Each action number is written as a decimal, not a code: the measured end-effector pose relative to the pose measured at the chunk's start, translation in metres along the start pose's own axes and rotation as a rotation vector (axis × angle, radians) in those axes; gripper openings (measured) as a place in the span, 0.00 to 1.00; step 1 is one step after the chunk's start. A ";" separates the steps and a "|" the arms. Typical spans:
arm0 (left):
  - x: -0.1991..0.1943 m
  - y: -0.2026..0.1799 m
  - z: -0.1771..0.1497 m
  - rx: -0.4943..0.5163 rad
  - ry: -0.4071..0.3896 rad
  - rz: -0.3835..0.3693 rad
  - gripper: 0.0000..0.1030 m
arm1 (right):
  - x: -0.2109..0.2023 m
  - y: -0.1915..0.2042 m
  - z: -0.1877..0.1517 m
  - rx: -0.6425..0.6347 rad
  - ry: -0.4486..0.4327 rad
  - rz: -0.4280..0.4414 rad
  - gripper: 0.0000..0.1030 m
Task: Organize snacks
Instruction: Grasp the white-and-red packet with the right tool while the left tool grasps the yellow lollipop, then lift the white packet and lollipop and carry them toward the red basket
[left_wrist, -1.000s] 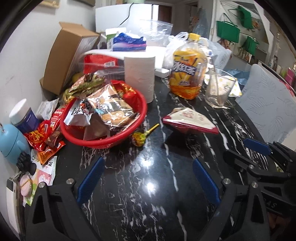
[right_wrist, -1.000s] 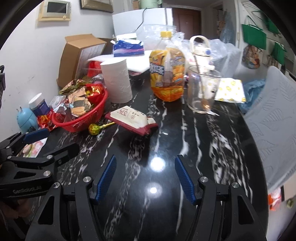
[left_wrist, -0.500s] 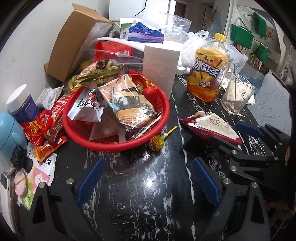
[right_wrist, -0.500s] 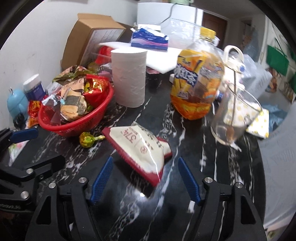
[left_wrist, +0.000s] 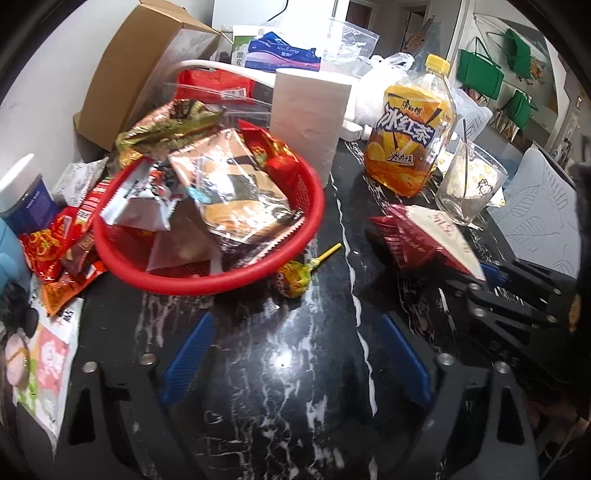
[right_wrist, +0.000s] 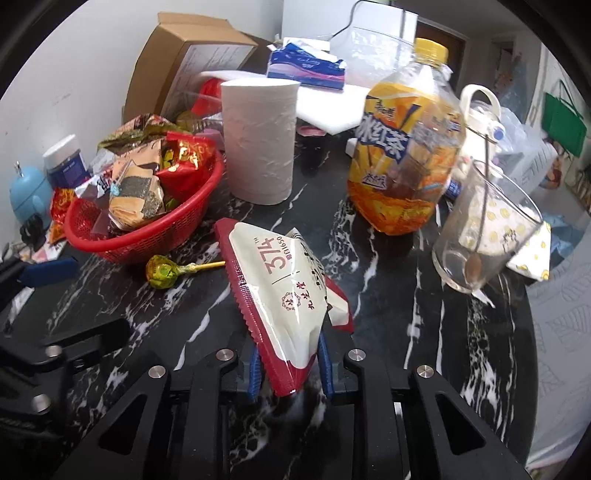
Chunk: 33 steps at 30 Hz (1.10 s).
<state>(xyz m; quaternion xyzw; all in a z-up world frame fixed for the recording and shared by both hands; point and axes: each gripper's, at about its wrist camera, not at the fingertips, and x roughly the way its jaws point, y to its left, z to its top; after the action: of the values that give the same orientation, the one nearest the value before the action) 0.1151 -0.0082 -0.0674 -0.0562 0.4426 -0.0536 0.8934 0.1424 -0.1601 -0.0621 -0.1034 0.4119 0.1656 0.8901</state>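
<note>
Right tongs (right_wrist: 288, 363) went from wide open over bare counter to clamped on the near end of the red-and-white snack packet (right_wrist: 284, 284), blue pads pressing both sides of it; both cameras also came closer to the basket since the earlier frames. Packet lay tilted on the black marble counter (right_wrist: 388, 332), far end toward the toilet paper roll (right_wrist: 258, 140). Left tongs (left_wrist: 295, 354) were apart and closing, nothing between them, only bare counter under them. Yellow-green lollipop (left_wrist: 291, 278) lay just ahead of the left tongs, touching or nearly touching the rim of the red basket (left_wrist: 207, 284), stick pointing away to the right. Basket was piled with snack packets; more wrappers sat loose on the counter at its left side. Iced tea bottle (right_wrist: 402, 155) stood behind the packet, glass mug (right_wrist: 487, 229) with a spoon in it to its right. Cardboard box (right_wrist: 192, 59) stood at the back by the wall.
</note>
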 end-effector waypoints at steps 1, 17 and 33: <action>0.003 -0.002 0.000 0.001 0.002 0.003 0.80 | -0.002 -0.002 -0.001 0.011 -0.001 0.003 0.23; 0.051 -0.013 0.015 -0.038 0.000 0.105 0.51 | -0.012 -0.021 -0.010 0.083 -0.017 0.027 0.23; 0.025 -0.030 -0.016 0.037 0.070 -0.003 0.25 | -0.030 -0.017 -0.027 0.121 -0.002 0.023 0.23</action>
<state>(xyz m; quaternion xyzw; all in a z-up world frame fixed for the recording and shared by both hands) 0.1157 -0.0427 -0.0924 -0.0386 0.4723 -0.0649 0.8782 0.1114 -0.1906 -0.0558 -0.0445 0.4215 0.1506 0.8931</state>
